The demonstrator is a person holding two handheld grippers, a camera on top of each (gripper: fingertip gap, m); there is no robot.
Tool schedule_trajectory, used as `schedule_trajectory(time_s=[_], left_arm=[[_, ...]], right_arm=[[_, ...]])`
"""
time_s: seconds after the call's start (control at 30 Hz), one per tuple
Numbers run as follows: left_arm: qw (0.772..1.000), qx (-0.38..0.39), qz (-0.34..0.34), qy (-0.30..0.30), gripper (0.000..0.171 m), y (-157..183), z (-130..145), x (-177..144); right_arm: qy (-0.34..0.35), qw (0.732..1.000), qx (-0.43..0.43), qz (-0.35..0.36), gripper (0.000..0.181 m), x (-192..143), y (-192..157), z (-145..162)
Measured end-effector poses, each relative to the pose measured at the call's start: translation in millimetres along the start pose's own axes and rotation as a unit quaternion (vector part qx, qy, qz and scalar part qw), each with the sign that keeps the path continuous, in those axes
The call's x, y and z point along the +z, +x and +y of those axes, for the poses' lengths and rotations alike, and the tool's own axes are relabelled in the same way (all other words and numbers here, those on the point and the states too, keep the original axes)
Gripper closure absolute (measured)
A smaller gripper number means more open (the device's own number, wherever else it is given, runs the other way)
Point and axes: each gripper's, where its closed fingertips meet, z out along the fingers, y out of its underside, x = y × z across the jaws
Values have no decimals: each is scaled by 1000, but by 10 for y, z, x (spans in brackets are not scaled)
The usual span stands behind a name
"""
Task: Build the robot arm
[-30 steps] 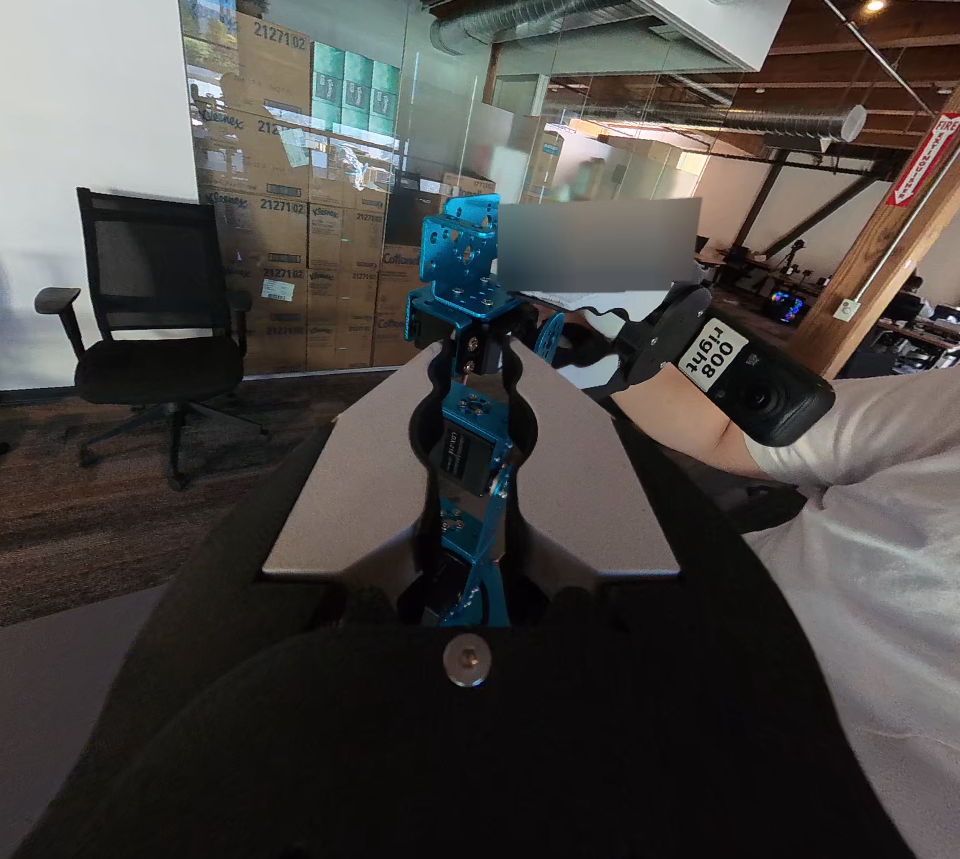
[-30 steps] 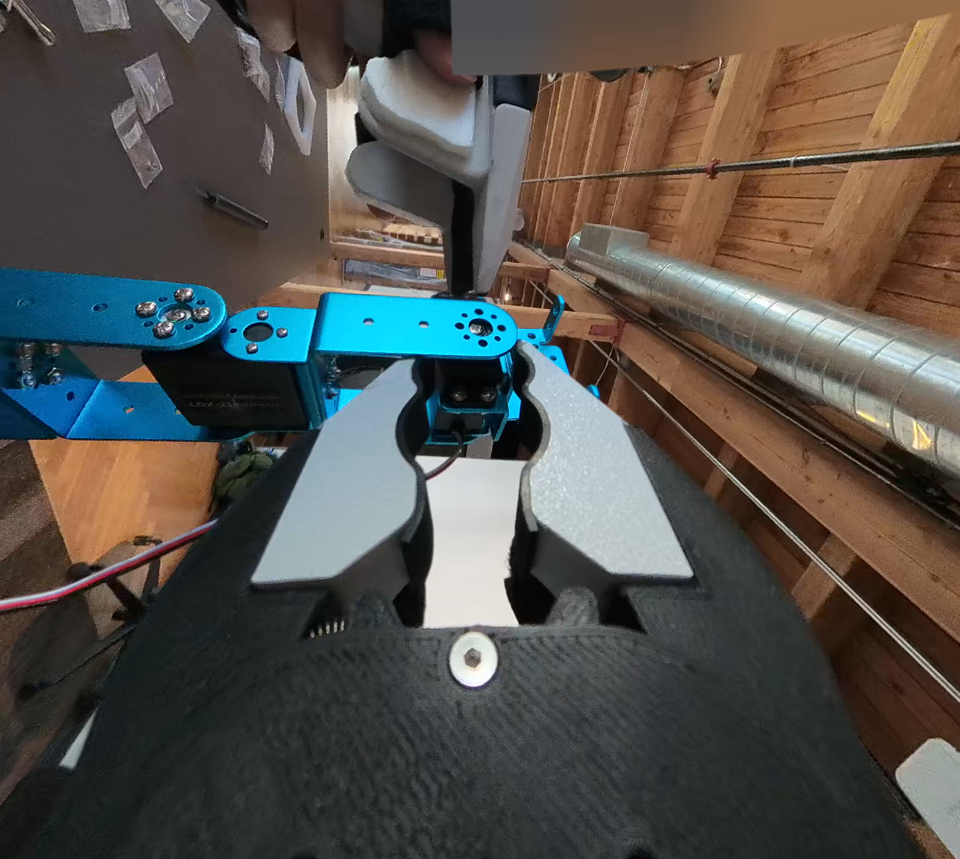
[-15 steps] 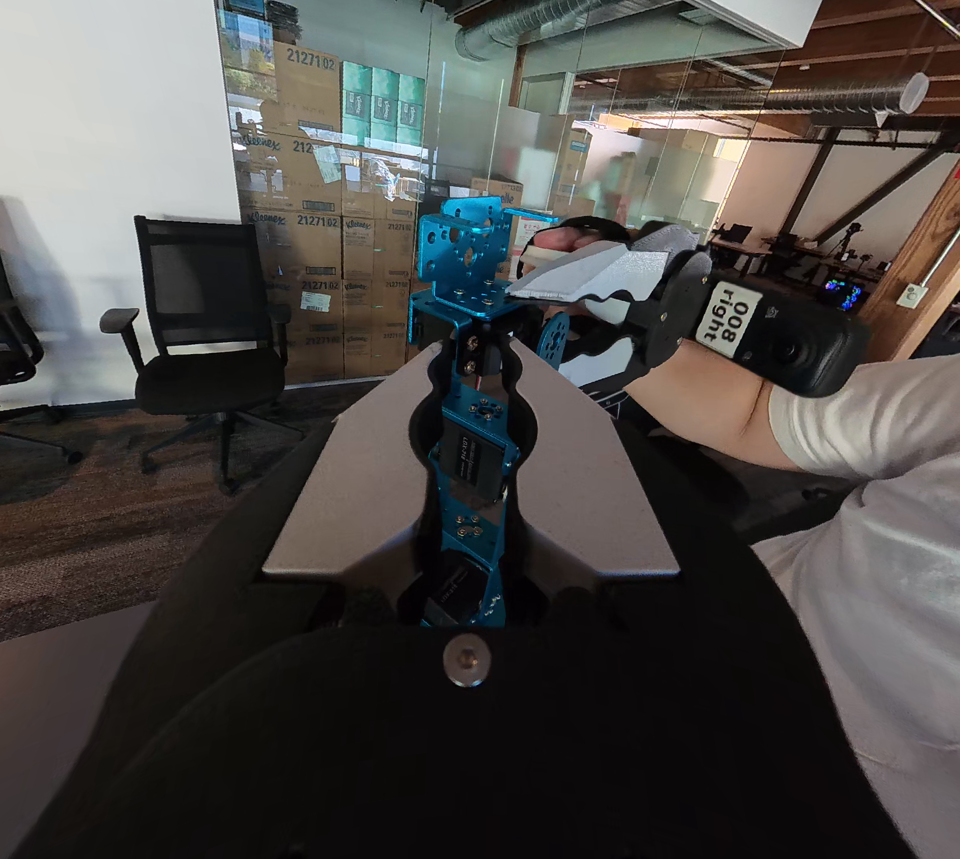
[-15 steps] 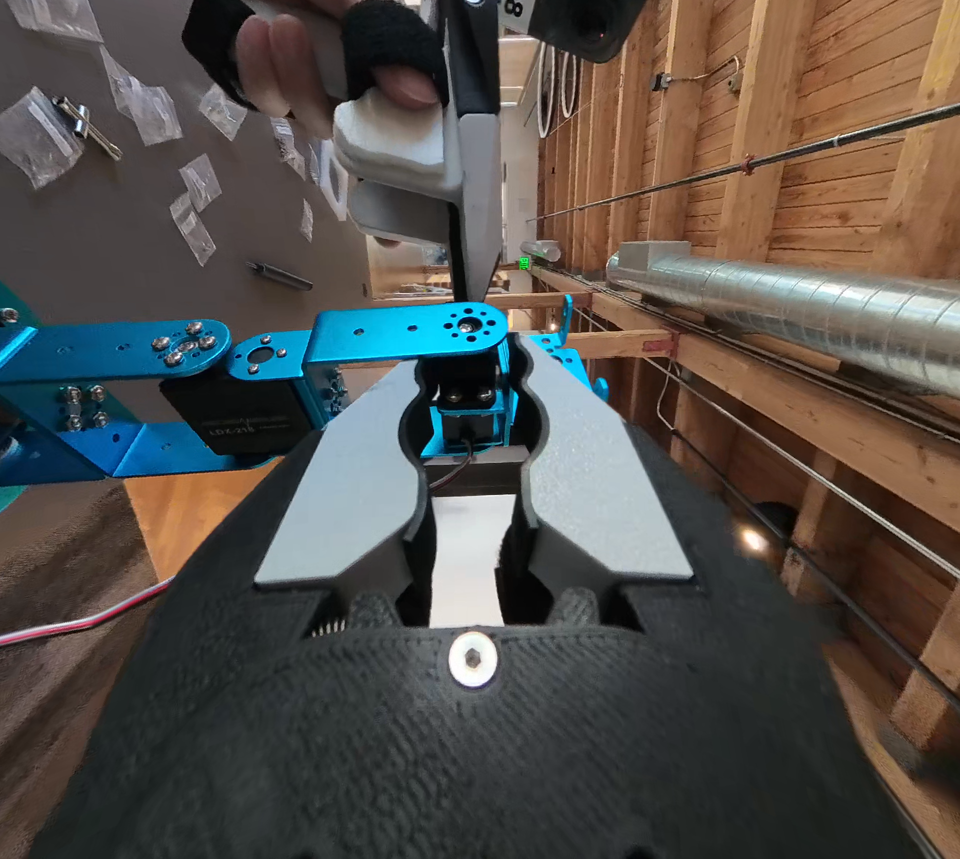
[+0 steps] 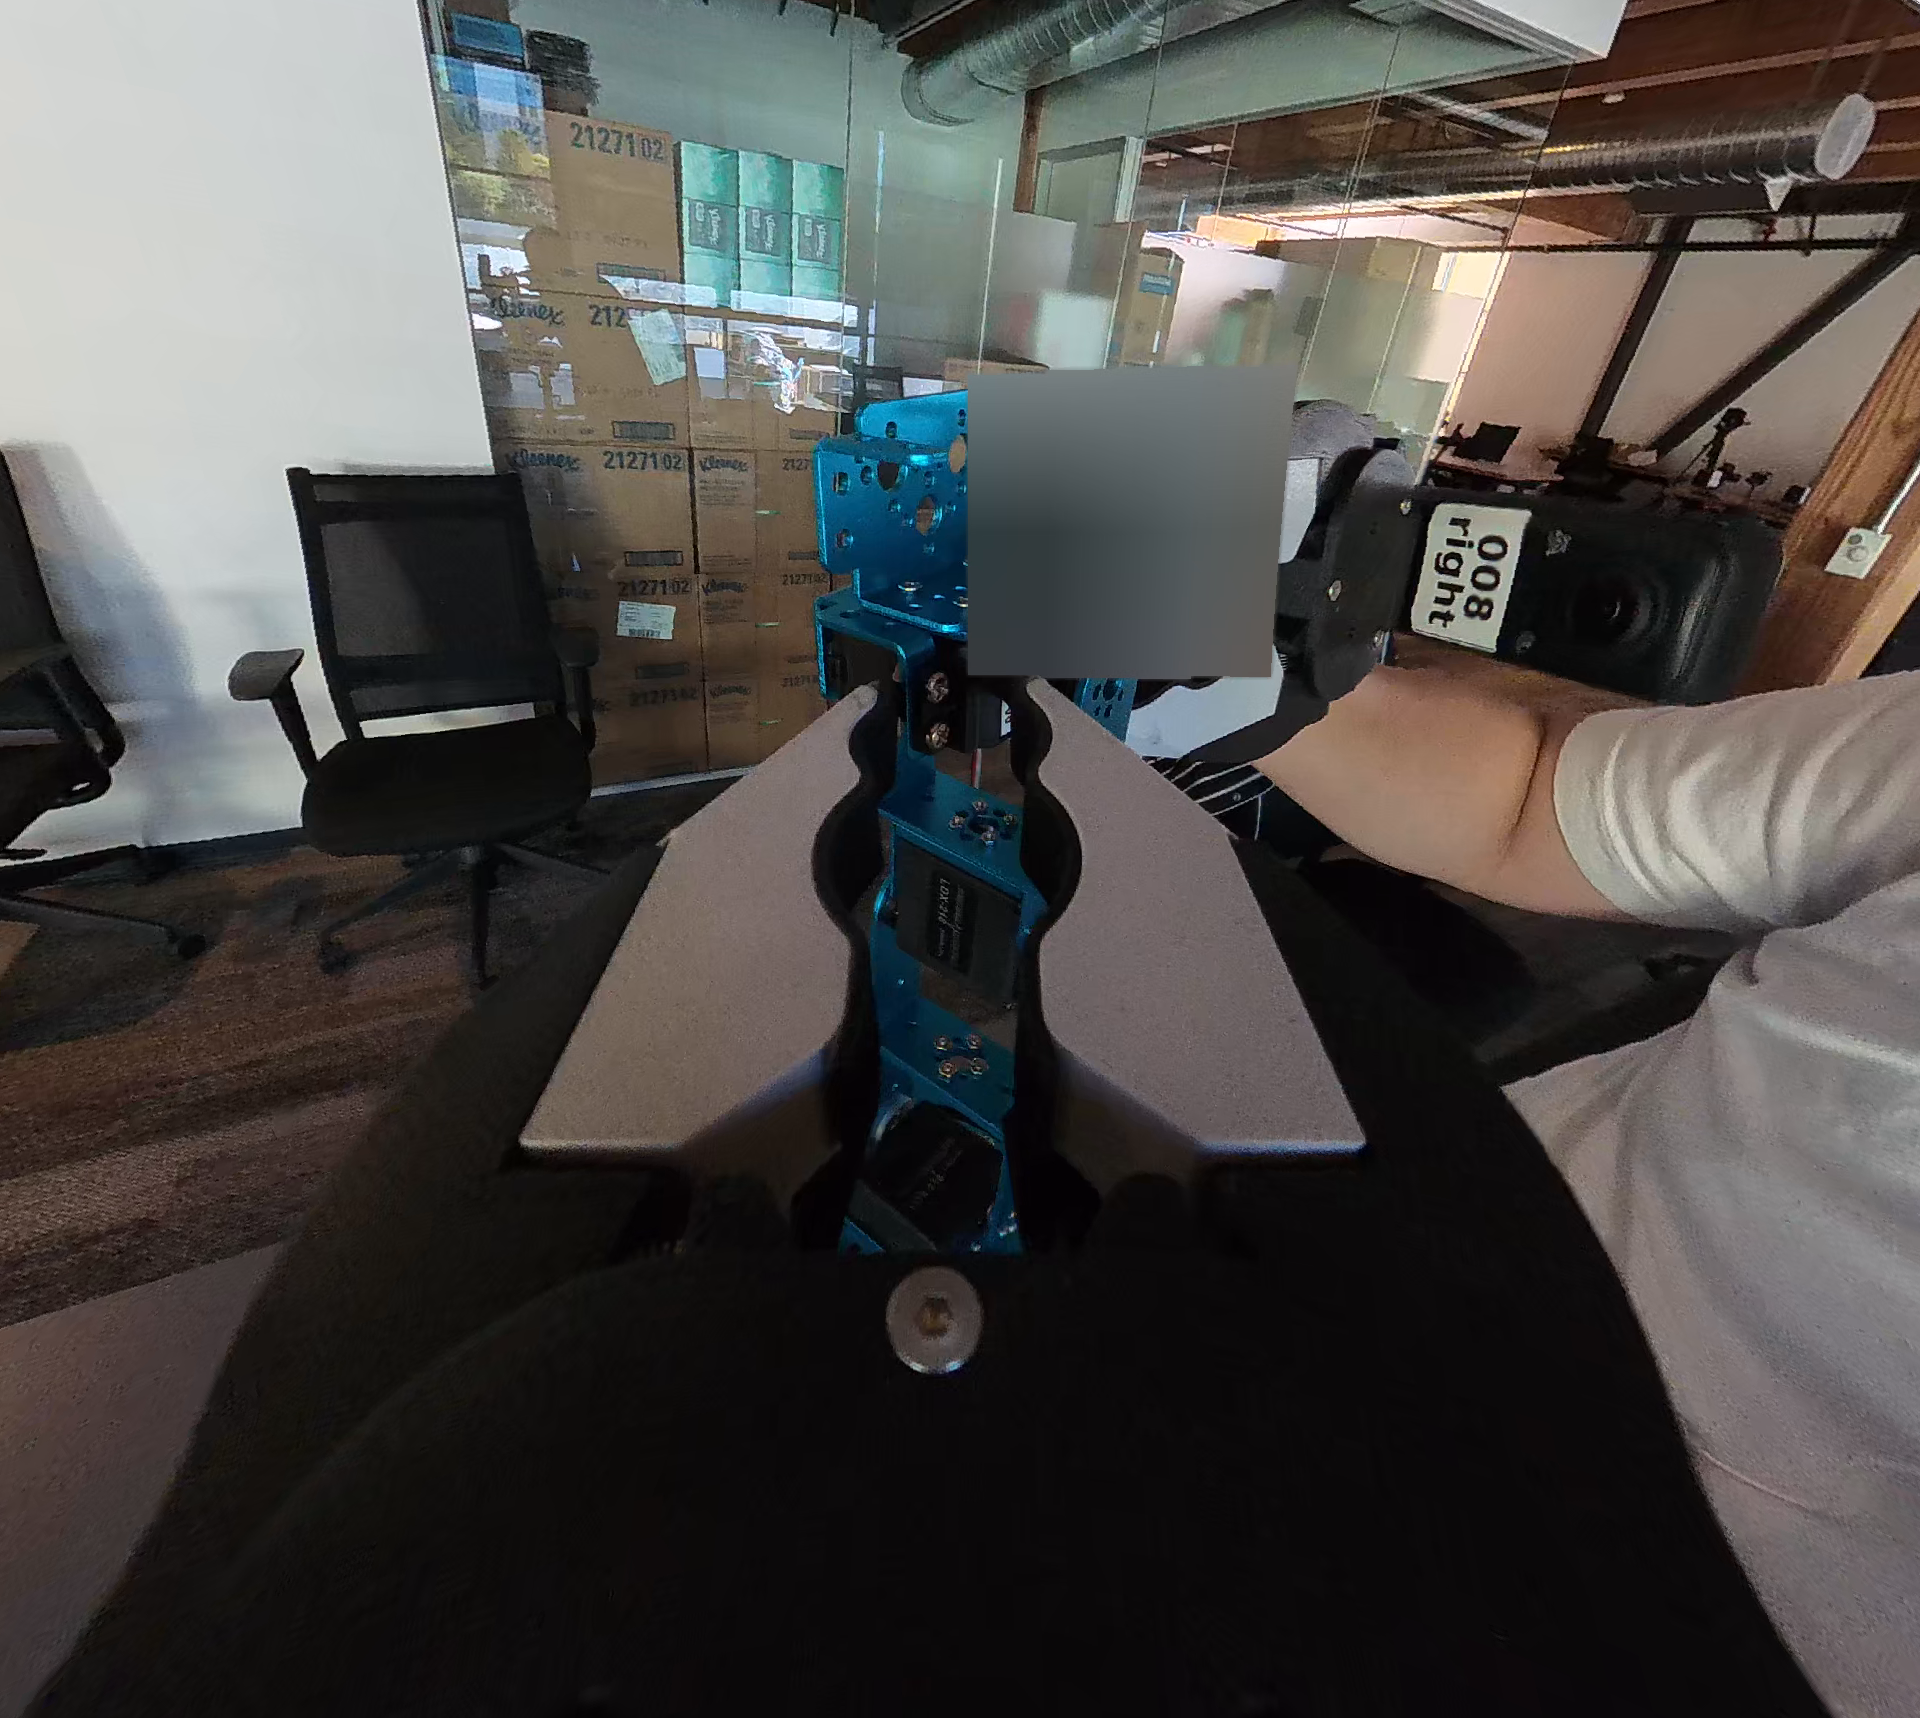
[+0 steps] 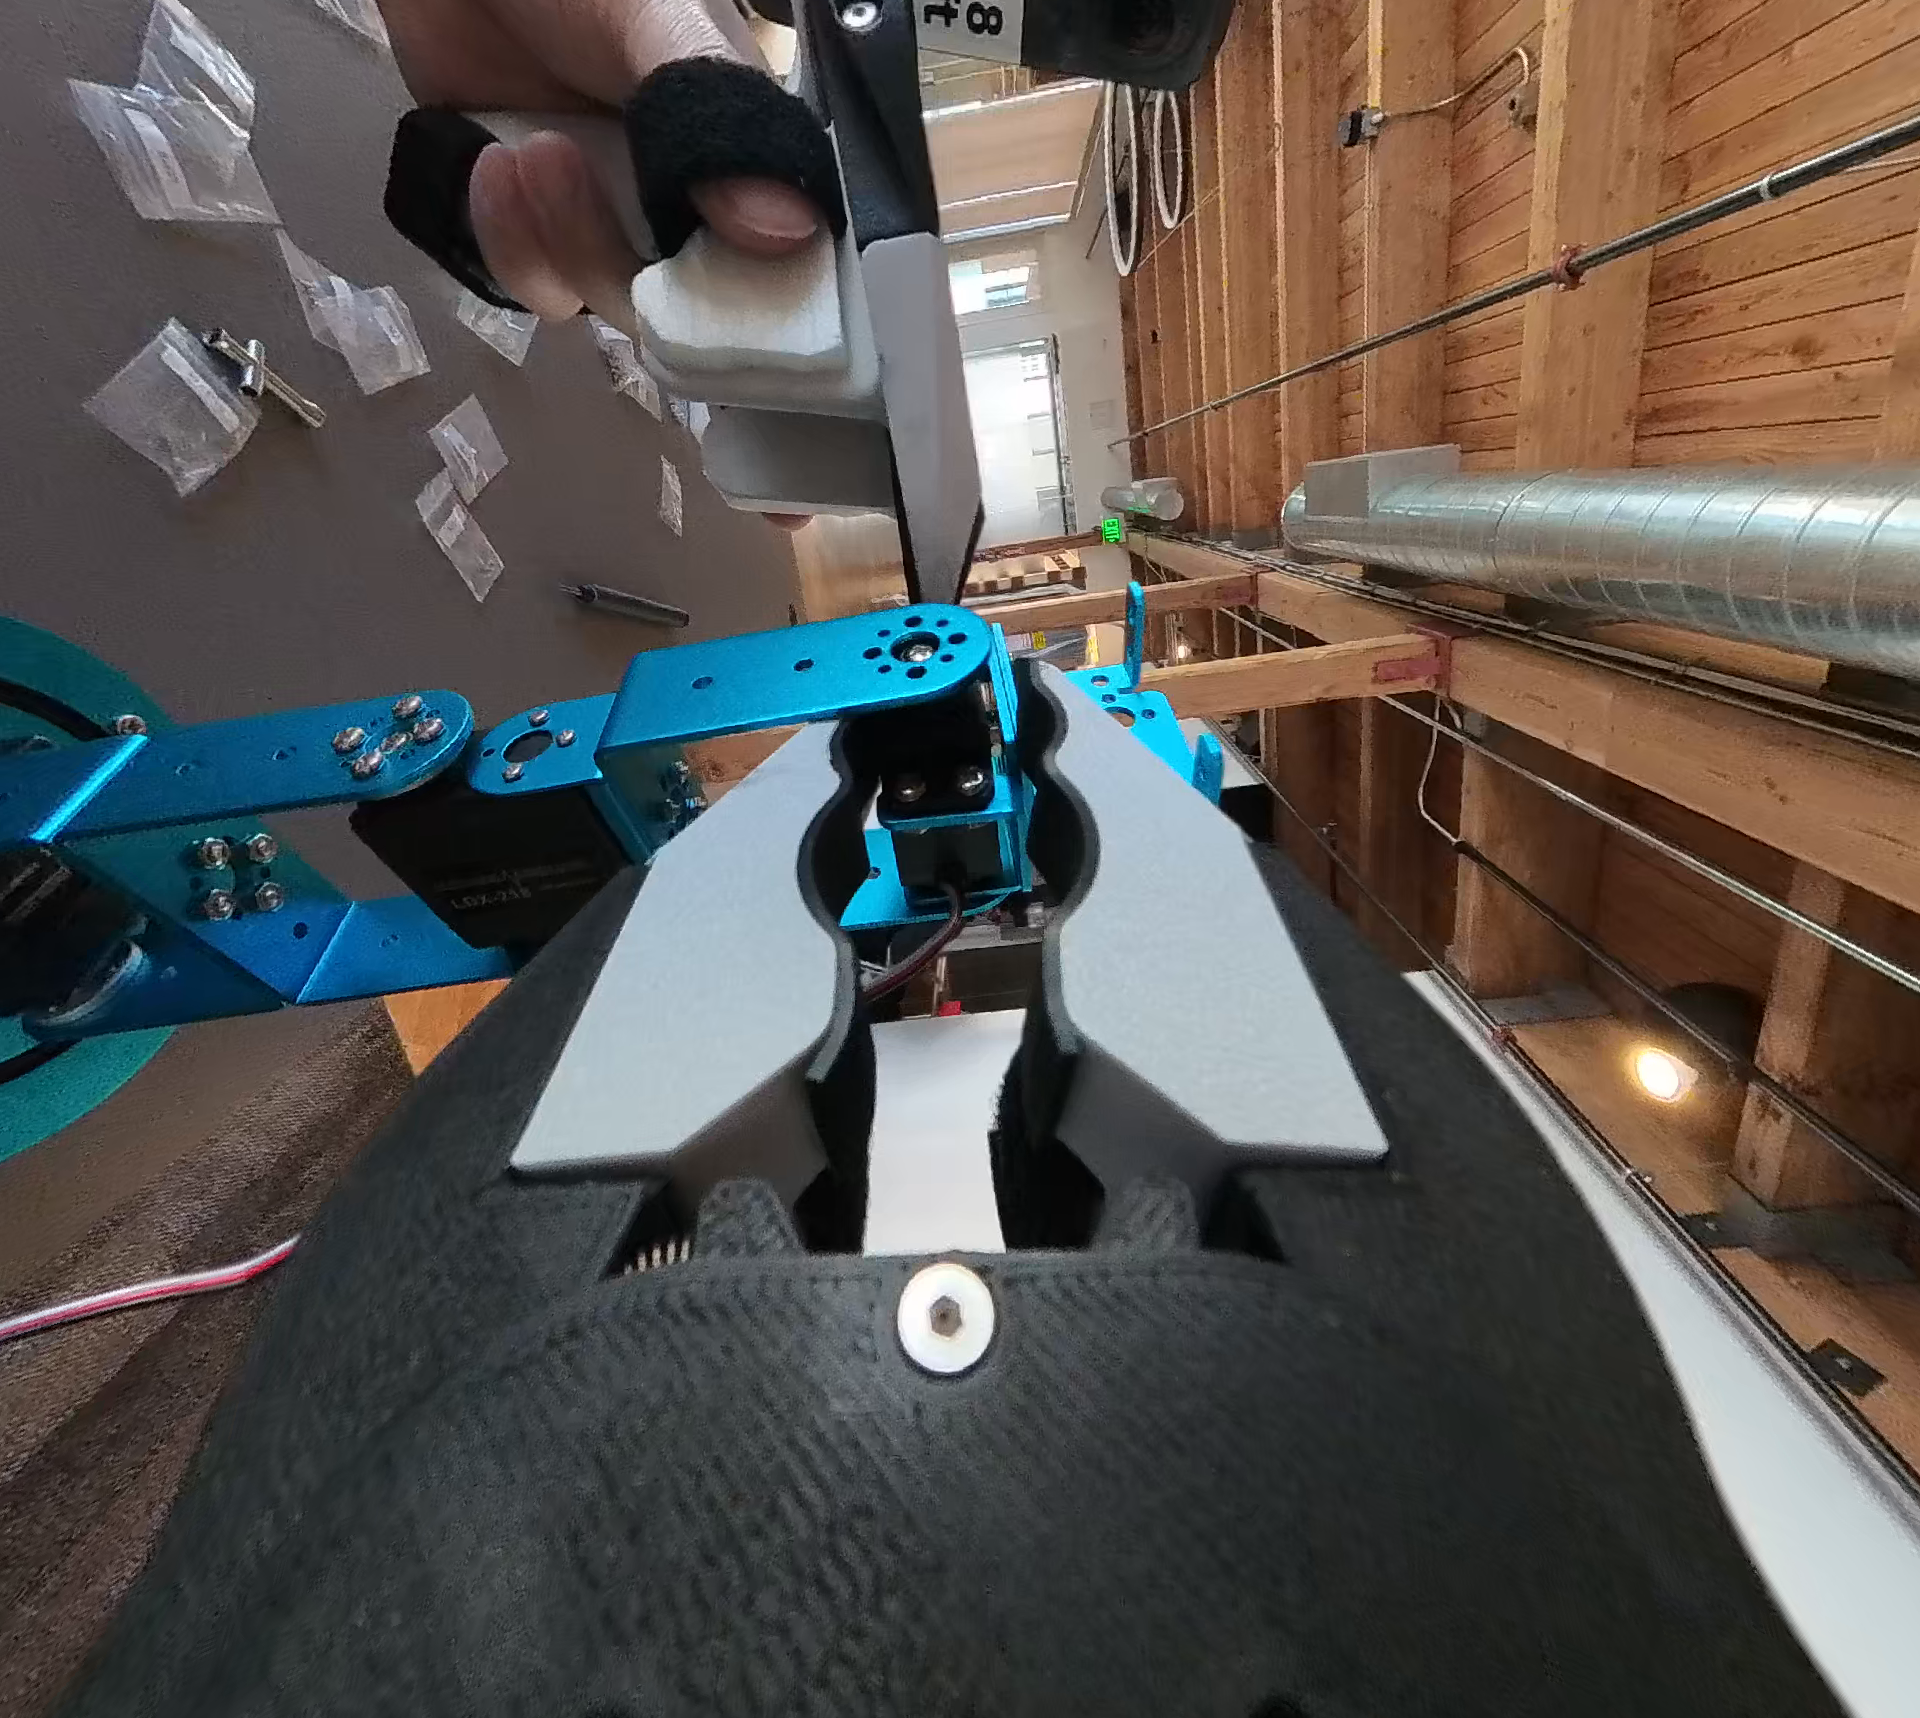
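- Jaws of the left gripper (image 5: pixel 951 723) stood narrow, clamped around a link of the blue robot arm (image 5: pixel 940 847), which ran up between them.
- Jaws of the right gripper (image 6: pixel 940 692) were likewise narrow, closed on the black servo block (image 6: pixel 935 795) at the far joint of the same arm.
- From the right wrist view, the blue arm stretched away to the left, toward a teal round base (image 6: pixel 62 889) near the desk (image 6: pixel 312 525).
- On the desk lay small clear bags (image 6: pixel 177 110) of hardware, a metal T-wrench (image 6: pixel 260 375) and a dark pin-like tool (image 6: pixel 623 603), all well apart from the grippers.
- A red-and-white wire (image 6: pixel 145 1289) trailed off at lower left; a darker lead curled out of the servo, just beside the right jaws.
- Far back in the left wrist view stood a black office chair (image 5: pixel 436 692) and stacked cardboard boxes (image 5: pixel 644 442) behind glass.
- Risk, as I judge it: with both grippers on one jointed arm, opposing pulls could strain a joint.
- The lead near the right jaws could get pinched or tugged loose.
- Smooth metal might slip if either grip loosened.
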Motion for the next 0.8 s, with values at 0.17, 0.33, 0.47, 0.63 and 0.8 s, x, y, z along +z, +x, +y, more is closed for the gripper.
schedule_trajectory(time_s=[0.17, 0.33, 0.47, 0.63, 0.8], left_arm=[[1000, 11, -3, -4, 151, 5, 6, -2], [1000, 10, -2, -4, 152, 14, 5, -4], [1000, 12, -2, -6, 155, 9, -8, -40], [1000, 14, -3, -4, 158, -5, -12, -59], [999, 33, -20, -18, 158, -23, 50, -17]], right_arm=[[2, 1000, -9, 1, 154, 4, -3, -5], [14, 999, -49, 10, 154, -4, -8, -14], [6, 999, -43, 28, 154, -11, -7, -10], [-27, 996, -67, 45, 153, -28, -4, 15], [-36, 996, -66, 39, 147, -63, -1, 30]])
